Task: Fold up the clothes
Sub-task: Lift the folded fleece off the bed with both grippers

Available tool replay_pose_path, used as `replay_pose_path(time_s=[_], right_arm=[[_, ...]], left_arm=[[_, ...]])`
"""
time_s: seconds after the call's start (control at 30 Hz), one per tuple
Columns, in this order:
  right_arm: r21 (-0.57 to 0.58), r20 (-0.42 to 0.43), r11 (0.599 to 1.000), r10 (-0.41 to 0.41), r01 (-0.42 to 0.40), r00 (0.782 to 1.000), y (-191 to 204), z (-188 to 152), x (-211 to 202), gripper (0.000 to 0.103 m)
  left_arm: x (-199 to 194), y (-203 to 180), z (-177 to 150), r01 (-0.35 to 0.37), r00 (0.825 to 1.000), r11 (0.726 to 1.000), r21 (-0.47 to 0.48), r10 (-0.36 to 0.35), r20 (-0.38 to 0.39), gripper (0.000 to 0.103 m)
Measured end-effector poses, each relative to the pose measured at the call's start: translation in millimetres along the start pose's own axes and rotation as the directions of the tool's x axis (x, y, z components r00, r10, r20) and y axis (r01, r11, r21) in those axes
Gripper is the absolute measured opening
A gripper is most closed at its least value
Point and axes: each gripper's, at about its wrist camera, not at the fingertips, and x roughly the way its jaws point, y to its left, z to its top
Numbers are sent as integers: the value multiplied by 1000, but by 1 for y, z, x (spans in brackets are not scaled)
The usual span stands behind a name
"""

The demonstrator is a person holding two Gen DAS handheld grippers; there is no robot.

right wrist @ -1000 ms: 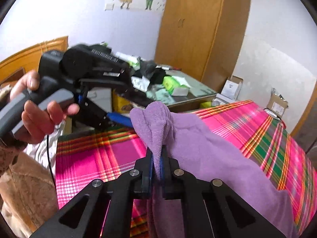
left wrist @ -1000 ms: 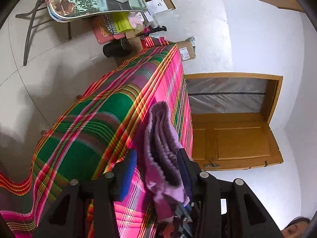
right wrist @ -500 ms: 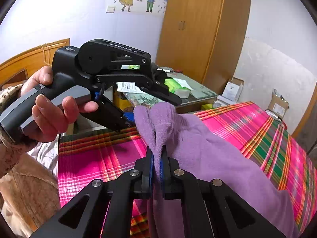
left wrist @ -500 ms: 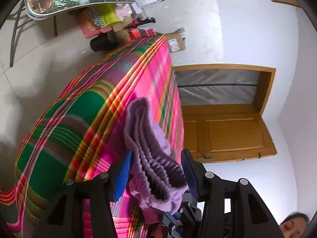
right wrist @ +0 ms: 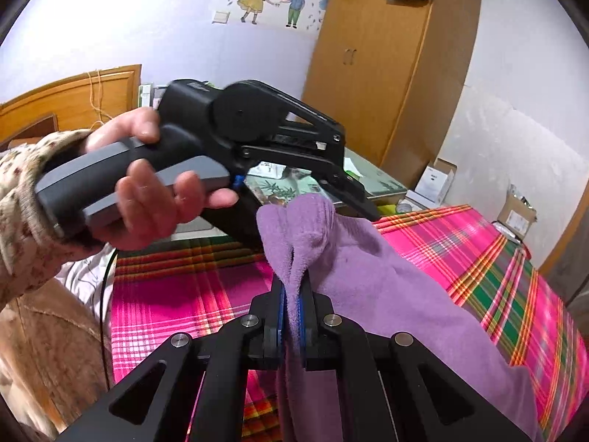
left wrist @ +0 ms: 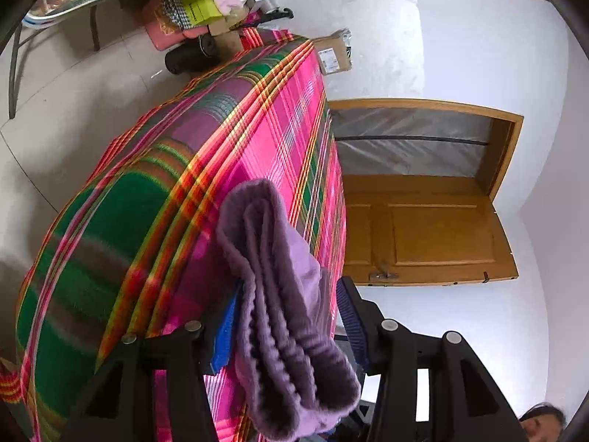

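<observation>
My right gripper (right wrist: 291,316) has its fingers (right wrist: 308,309) pinched tight on a gathered edge of the purple fleece garment (right wrist: 386,294), and that grip looks the same as it did a second ago. From there the fleece drapes away to the right and down over the plaid blanket (right wrist: 497,258) on the bed.

My left gripper (left wrist: 291,328) is where the change is. Its fingers (left wrist: 349,316) stand apart, with a thick bunch of the garment (left wrist: 272,276), several stacked layers and a ribbed hem, sitting between them. A second ago the bundle was thinner and stood higher; now it has slid deeper toward the camera and fills more of the gap. The blue pad on one side touches the fleece; on the other side I cannot tell whether there is contact, so I judge these fingers as not yet clamped.

In the right view, the left gripper (right wrist: 257,154) and the hand (right wrist: 154,191) holding it have swung in close, its tip (right wrist: 368,213) now right at the peak of fleece above my right fingers.

I read this as both ends of the garment being brought together in the air above the bed, a fold in progress rather than a finished one.
</observation>
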Motion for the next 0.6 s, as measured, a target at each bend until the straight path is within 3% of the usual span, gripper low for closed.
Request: replay_pose_path(time_s=[0.17,0.33,0.6], right_arm=[[6,-11,1000,7,-7,1000,-1,0,2,6],[3,-28,1000,10,-9,1000,0,-1,5,6],[-23,-74,999,24,-26,997,4,2,15,6]], left_arm=[[7,-3,11,-32,999,999,7,32,-22,45],[13,-5,17,-83,996,996,11,84,-22,21],[10,-13,23,-134,991,987,83,136,-16,18]])
